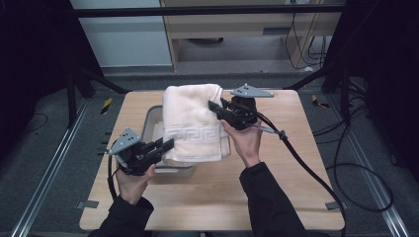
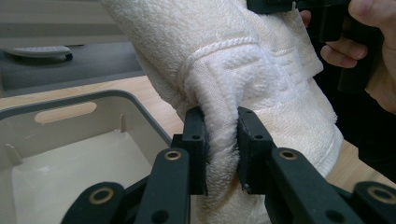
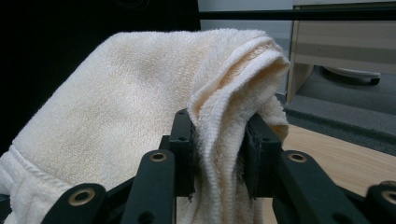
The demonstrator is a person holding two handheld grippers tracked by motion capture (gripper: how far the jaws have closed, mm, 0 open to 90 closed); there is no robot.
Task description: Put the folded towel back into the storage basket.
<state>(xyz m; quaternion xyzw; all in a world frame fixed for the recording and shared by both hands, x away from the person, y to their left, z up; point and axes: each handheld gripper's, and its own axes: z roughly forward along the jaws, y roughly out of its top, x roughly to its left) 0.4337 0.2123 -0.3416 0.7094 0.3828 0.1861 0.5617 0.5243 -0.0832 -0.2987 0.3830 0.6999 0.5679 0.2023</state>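
Note:
A folded cream towel [image 1: 192, 121] with a woven key-pattern band hangs in the air above a grey plastic bin [image 1: 149, 120]. My left gripper [image 1: 169, 144] is shut on the towel's near lower edge; in the left gripper view its jaws pinch a fold of the towel [image 2: 243, 74] at the left gripper [image 2: 222, 154]. My right gripper [image 1: 213, 106] is shut on the towel's far right edge. The right gripper view has several layers of the towel [image 3: 140, 107] squeezed between the jaws of the right gripper [image 3: 218, 156]. The towel hides most of the bin.
The bin [image 2: 70, 140] is open and pale inside, standing on a light wooden table [image 1: 286, 148]. Cables trail from the right gripper across the table's right side to the floor. A wooden cabinet [image 1: 237, 24] stands beyond the table.

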